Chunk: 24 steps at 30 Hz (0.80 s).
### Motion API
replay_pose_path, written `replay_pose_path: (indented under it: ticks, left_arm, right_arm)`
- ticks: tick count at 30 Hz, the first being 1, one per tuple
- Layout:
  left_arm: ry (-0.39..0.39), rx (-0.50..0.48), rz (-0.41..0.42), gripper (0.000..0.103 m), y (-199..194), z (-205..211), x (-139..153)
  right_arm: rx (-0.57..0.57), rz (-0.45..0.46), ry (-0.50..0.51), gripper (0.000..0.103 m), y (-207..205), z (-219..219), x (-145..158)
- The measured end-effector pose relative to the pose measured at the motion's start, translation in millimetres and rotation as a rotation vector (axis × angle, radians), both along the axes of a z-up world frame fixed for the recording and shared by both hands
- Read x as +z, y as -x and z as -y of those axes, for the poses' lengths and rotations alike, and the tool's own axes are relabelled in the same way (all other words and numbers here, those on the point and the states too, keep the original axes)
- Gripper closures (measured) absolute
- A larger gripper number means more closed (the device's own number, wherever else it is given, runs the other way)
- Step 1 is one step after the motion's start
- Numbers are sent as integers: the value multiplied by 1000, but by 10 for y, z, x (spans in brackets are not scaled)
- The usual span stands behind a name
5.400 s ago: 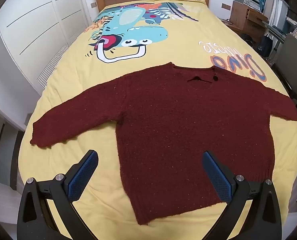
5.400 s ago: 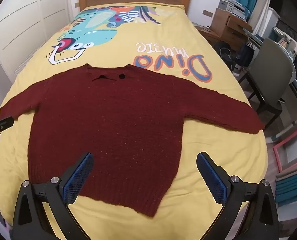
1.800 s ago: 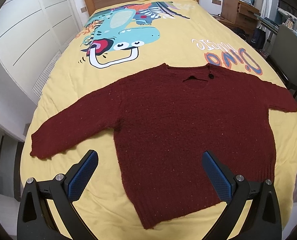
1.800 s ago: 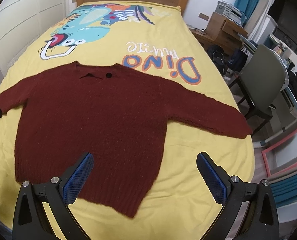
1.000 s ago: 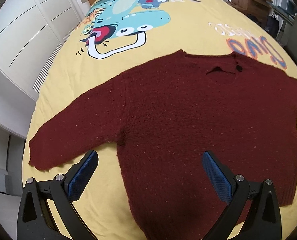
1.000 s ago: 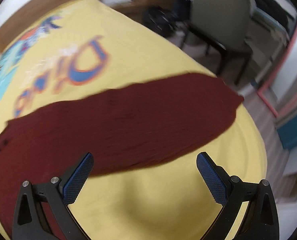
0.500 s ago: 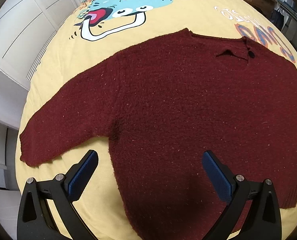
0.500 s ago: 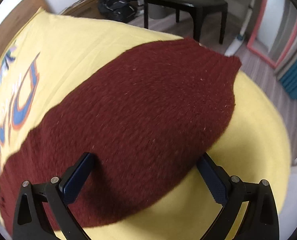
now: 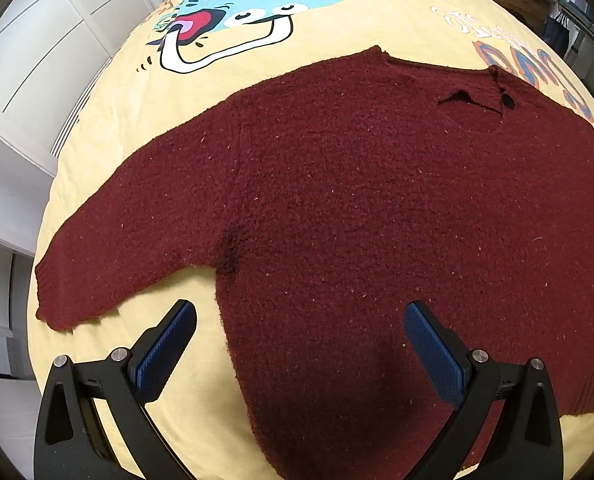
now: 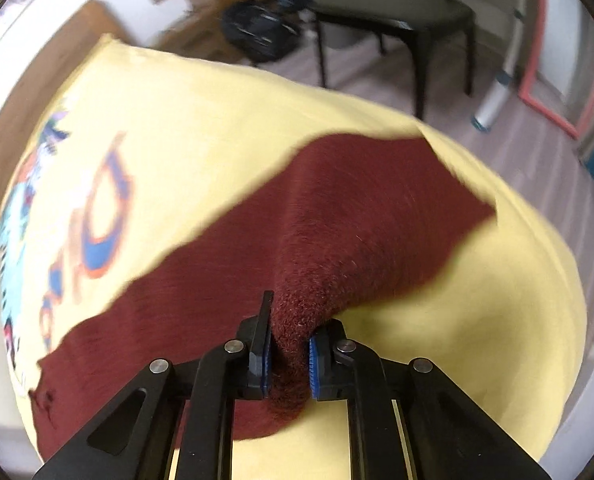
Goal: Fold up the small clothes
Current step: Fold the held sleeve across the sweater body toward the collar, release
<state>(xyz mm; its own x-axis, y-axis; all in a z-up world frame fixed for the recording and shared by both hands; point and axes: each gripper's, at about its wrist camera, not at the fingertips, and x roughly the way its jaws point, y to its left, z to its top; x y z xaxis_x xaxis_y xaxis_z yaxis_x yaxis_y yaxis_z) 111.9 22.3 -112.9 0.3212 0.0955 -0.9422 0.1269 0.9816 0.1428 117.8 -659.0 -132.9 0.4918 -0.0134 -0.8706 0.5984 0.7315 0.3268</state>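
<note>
Right fingers: your right gripper (image 10: 290,354) is clenched on a bunched fold of the sweater's sleeve (image 10: 337,240); the wool stands up in a ridge between the blue pads (image 10: 313,364) and is pulled up off the bed at that spot.
Left fingers: your left gripper (image 9: 297,344) is spread wide and grasps nothing; one finger (image 9: 165,350) hangs over bare yellow cover just beside the sweater's side edge, the other (image 9: 433,354) over its lower body.
Sweater: the dark red sweater (image 9: 357,208) lies flat on the bed (image 9: 109,128), neck towards the headboard end; a small dark button (image 9: 508,100) sits by the neck opening.
Other sleeve: it (image 9: 137,240) reaches out to your left side, flat, its cuff near the bed's edge.
Held sleeve: the cuff end lies close to the bed's far edge; the rest runs back across the cover towards the body.
Bed cover: yellow, printed with a cartoon dinosaur (image 9: 249,8) and blue-and-orange lettering (image 10: 97,216).
Surroundings: a chair (image 10: 397,12) and a dark bag (image 10: 257,32) stand on the floor beyond the bed, blurred; white cupboard doors (image 9: 37,60) run along the other side.
</note>
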Motion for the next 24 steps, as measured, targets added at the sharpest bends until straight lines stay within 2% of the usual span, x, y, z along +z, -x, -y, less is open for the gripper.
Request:
replay_pose_path:
  ticks: [4, 7, 13, 15, 19, 24]
  left_arm:
    - [-2, -2, 14, 1, 5, -13, 27]
    - [20, -10, 22, 1, 16, -23, 70]
    - [40, -21, 60, 1, -11, -56, 191]
    - [45, -24, 72, 1, -27, -71, 227]
    - [56, -13, 83, 1, -77, -140, 267]
    - [58, -8, 82, 1, -100, -219, 251]
  right_arm:
    - [106, 109, 45, 90, -40, -385, 496]
    - [190, 195, 75, 90, -50, -846, 908]
    - [372, 340, 71, 90, -203, -1873, 1567]
    - [427, 373, 57, 90, -268, -2198, 1696]
    - [550, 372, 34, 90, -453, -2932, 1750]
    - [676, 282, 0, 90, -576, -3679, 1313]
